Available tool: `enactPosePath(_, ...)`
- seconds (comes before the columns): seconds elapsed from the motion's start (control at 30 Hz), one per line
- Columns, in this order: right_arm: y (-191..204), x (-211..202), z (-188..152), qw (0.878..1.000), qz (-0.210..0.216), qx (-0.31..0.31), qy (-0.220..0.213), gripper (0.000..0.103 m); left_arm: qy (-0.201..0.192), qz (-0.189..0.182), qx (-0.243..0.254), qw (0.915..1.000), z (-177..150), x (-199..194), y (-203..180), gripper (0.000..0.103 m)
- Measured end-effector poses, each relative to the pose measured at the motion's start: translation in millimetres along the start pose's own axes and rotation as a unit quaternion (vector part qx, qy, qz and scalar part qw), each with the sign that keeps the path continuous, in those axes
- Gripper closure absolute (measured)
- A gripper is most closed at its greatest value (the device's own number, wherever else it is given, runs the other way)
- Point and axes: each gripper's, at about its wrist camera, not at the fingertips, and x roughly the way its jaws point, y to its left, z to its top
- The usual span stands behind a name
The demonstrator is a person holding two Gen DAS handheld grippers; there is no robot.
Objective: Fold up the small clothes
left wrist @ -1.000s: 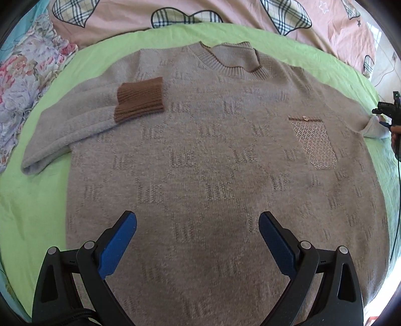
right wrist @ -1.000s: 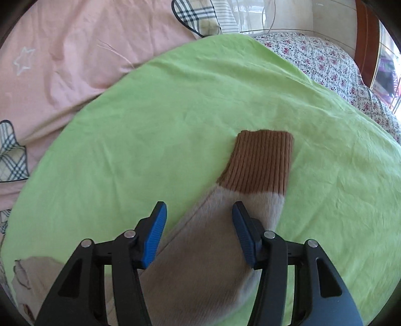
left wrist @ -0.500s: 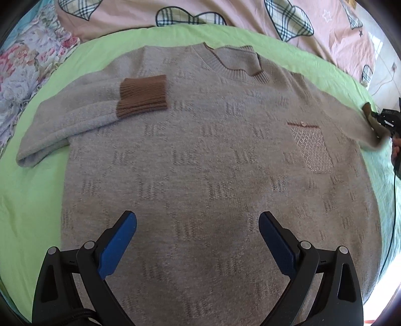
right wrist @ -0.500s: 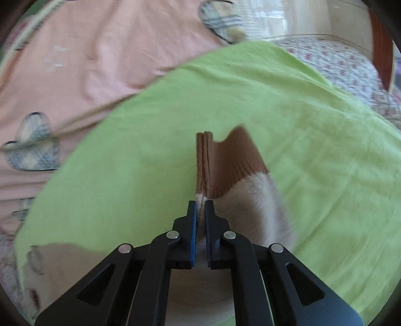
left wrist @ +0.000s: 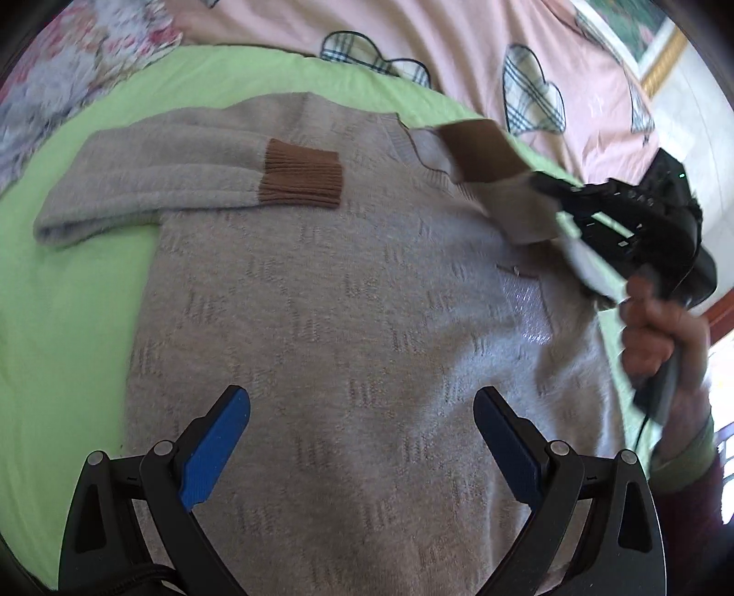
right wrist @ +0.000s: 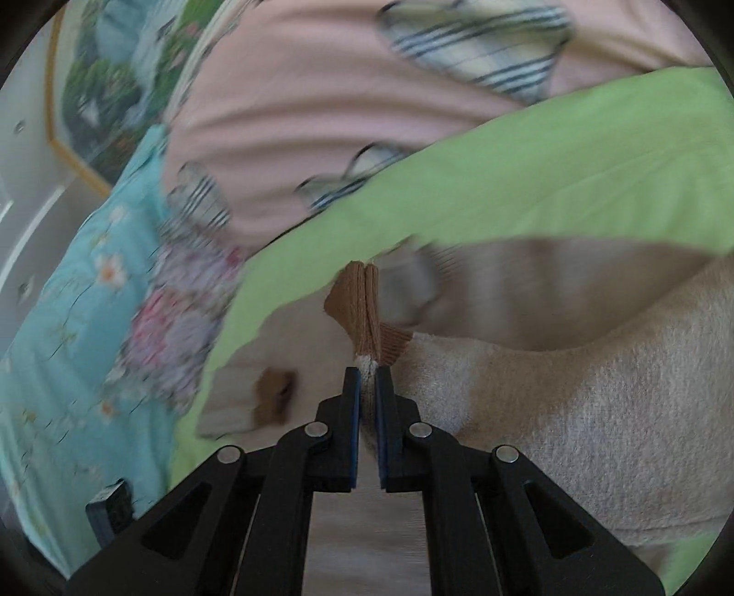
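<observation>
A grey-beige knit sweater (left wrist: 330, 293) lies flat on a green sheet (left wrist: 69, 321). Its left sleeve is folded across the chest, brown cuff (left wrist: 300, 179) near the collar. My right gripper (right wrist: 365, 380) is shut on the right sleeve just below its brown cuff (right wrist: 362, 311) and holds it lifted over the sweater's chest, as the left wrist view (left wrist: 546, 188) also shows. My left gripper (left wrist: 362, 440) is open and empty above the sweater's lower body.
A pink quilt with plaid hearts (left wrist: 458, 41) lies beyond the sheet. Floral bedding (left wrist: 55, 68) is at the far left, blue floral fabric (right wrist: 69, 321) beside it. The person's hand (left wrist: 660, 330) holds the right gripper at the sweater's right side.
My right gripper shut on the right sleeve near its cuff, lifted it and swung it left over the sweater's chest. My left gripper stayed open and shifted a little.
</observation>
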Motion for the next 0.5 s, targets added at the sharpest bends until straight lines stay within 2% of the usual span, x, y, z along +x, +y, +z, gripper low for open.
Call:
enactPosePath(0.2, 46.2, 63.5, -21.9, 0.997, 0.045, -0.013, 0.062, 0.096, -0.012, -0.014, -0.018, 0.9997, 9.8, -2.0, 17.6, 0.005)
enactPosePath(0.27, 53.4, 81.6, -26.8, 0.996, 0.046, -0.016, 0.08, 0.096, -0.011, -0.026, -0.021, 0.9994, 16.1, 1.2, 20.3, 0.005)
enactPosePath(0.37, 51.0, 96.2, -35.3, 0.994, 0.039, -0.007, 0.106, 0.09, -0.008, -0.039, -0.019, 0.999, 29.8, 13.1, 23.2, 0.005)
enactPosePath(0.4, 48.9, 97.4, -37.7, 0.993, 0.038, 0.0, 0.112, 0.084, -0.005, -0.04, -0.019, 0.999, 34.8, 19.2, 23.2, 0.005)
enactPosePath(0.43, 47.3, 94.6, -39.6, 0.993, 0.04, 0.008, 0.114, 0.07, -0.002, -0.041, -0.019, 0.999, 39.8, 25.1, 25.0, 0.005)
enactPosePath(0.5, 49.9, 81.3, -42.1, 0.994, 0.047, 0.014, 0.097, 0.06, 0.006, -0.051, -0.023, 0.9984, 49.4, 38.3, 27.7, 0.005)
